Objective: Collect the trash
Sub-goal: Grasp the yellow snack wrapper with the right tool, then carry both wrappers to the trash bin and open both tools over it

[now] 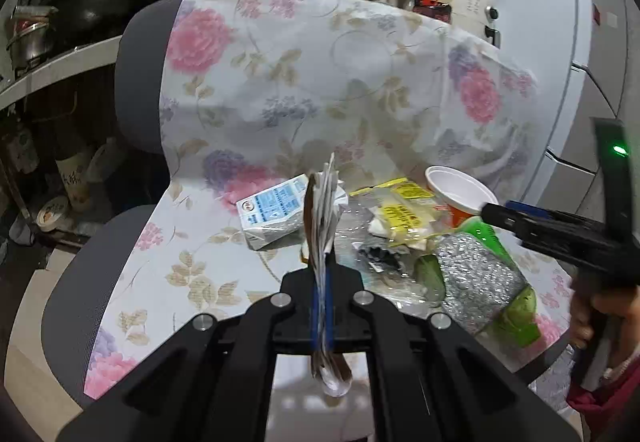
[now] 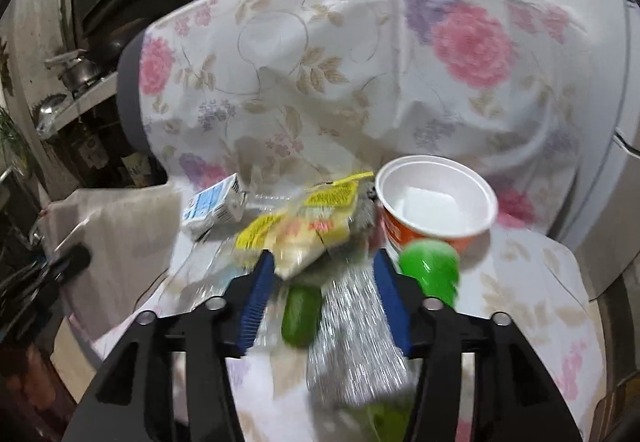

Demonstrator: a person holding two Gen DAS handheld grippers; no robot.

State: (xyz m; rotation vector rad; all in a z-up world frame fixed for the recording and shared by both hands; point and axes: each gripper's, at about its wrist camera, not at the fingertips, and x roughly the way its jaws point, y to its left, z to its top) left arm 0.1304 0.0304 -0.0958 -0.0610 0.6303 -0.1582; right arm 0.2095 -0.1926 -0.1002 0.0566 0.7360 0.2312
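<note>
My left claw (image 1: 320, 270) is pressed together on a crumpled wrapper (image 1: 322, 218), white and brown, which stands up between the blue pads and hangs out below them. My right claw (image 2: 324, 274) is spread wide above the trash heap, its pads either side of a silver-and-green foil bag (image 2: 352, 342) without touching it that I can tell; the view is blurred.

The trash lies on a chair seat draped in a floral cloth (image 1: 280, 82). On the far left of the heap is a blue-and-white carton (image 1: 272, 214) on its side. Right of it lies a clear bag with yellow print (image 2: 304, 218), resting partly on the foil bag. At the far right stands an orange paper cup (image 2: 436, 202) with a white inside, upright, with something white in it. A green rounded object (image 2: 430, 270) sits just near the cup, by my right pad. In the left view the right claw (image 1: 492, 212) reaches in beside the cup's rim.
</note>
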